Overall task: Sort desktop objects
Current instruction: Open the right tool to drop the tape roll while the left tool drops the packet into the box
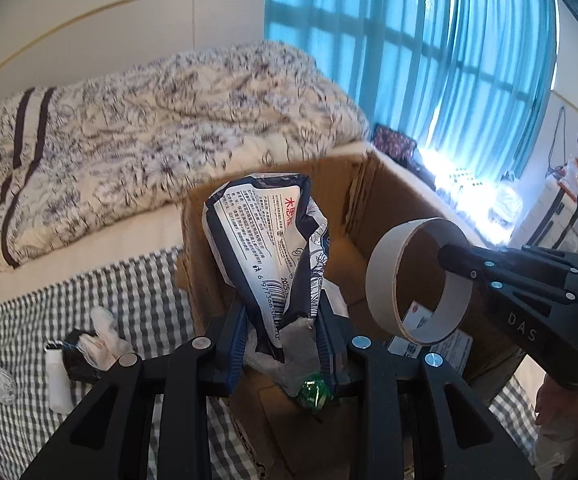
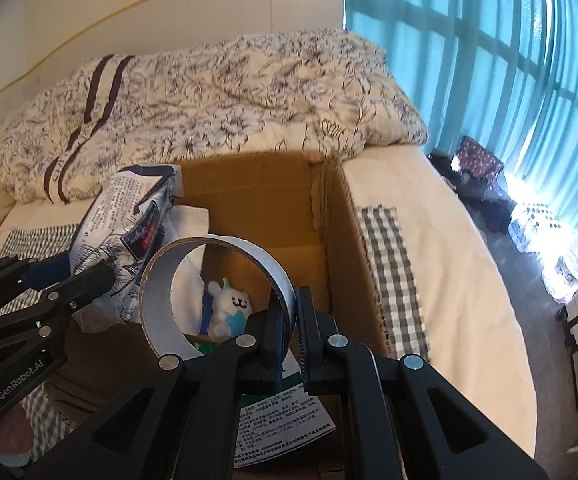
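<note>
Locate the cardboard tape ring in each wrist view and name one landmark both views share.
Left wrist: cardboard tape ring at right of centre, clamped on the right gripper.
Right wrist: ring at lower centre, just ahead of the camera.
Shared landmark: the open cardboard box under it.

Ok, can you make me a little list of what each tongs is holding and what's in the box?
left tongs: shut on the crumpled snack bag, held over the box
right tongs: shut on the wall of the cardboard ring, held over the box
cardboard box: open, on the bed
in the box: white toy animal, printed papers
beside the box: checked cloth
</note>
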The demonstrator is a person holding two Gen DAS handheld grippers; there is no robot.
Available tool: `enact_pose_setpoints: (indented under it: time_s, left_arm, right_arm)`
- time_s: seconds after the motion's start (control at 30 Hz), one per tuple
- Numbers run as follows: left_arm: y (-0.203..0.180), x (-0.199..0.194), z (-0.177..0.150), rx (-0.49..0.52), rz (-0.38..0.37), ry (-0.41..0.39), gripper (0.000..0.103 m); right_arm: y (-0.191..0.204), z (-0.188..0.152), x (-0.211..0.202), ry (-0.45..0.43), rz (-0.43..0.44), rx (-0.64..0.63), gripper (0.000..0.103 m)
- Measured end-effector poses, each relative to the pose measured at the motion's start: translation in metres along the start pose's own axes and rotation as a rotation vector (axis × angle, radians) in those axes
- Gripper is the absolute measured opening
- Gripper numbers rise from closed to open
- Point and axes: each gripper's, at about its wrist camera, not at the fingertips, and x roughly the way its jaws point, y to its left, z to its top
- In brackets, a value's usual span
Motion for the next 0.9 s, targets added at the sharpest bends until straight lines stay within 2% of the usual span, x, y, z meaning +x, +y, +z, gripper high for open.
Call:
enact_pose_setpoints:
  time_s: [0.17, 0.23, 0.27, 0.33, 0.37, 0.4, 0.47, 0.57, 0.67, 0.8, 0.9]
  left_arm:
    - [0.001, 0.008, -0.005, 0.001, -0.006, 0.025, 0.036]
    - [0.001, 0.009, -0.006, -0.002, -0.002, 0.025, 0.046]
    - [0.001, 0.008, -0.006, -0.003, -0.002, 0.021, 0.046]
    - [0.002, 0.006, -0.006, -0.001, -0.006, 0.014, 0.051]
    - [0.001, 0.005, -0.005, -0.001, -0.006, 0.008, 0.053]
    - [0.002, 0.003, -0.005, 0.000, -0.004, -0.001, 0.053]
    - [0.003, -0.003, -0.003, -0.003, 0.000, -0.023, 0.054]
    - [0.003, -0.016, 0.001, -0.012, -0.005, -0.068, 0.057]
    - [0.003, -0.033, 0.007, -0.016, -0.013, -0.131, 0.063]
    - [-0.004, -0.053, 0.013, 0.008, -0.014, -0.181, 0.093]
    - [-0.007, -0.064, 0.014, 0.015, -0.004, -0.214, 0.094]
  right_arm:
    - [0.001, -0.003, 0.011, 0.042, -0.010, -0.008, 0.008]
    - [0.002, -0.006, 0.014, 0.053, -0.014, -0.010, 0.009]
    - [0.003, -0.006, 0.015, 0.056, -0.015, -0.010, 0.010]
    - [0.003, -0.006, 0.013, 0.050, -0.015, -0.006, 0.014]
    - [0.003, -0.006, 0.011, 0.039, -0.013, -0.001, 0.025]
    - [0.003, -0.005, 0.008, 0.023, -0.013, 0.005, 0.042]
    - [0.003, -0.004, -0.002, -0.024, -0.003, 0.017, 0.051]
    - [0.003, 0.000, -0.019, -0.098, -0.005, 0.023, 0.052]
    - [0.000, 0.005, -0.039, -0.183, -0.002, 0.044, 0.061]
    - [-0.001, 0.010, -0.065, -0.281, -0.006, 0.081, 0.069]
    - [-0.001, 0.013, -0.078, -0.313, -0.003, 0.090, 0.069]
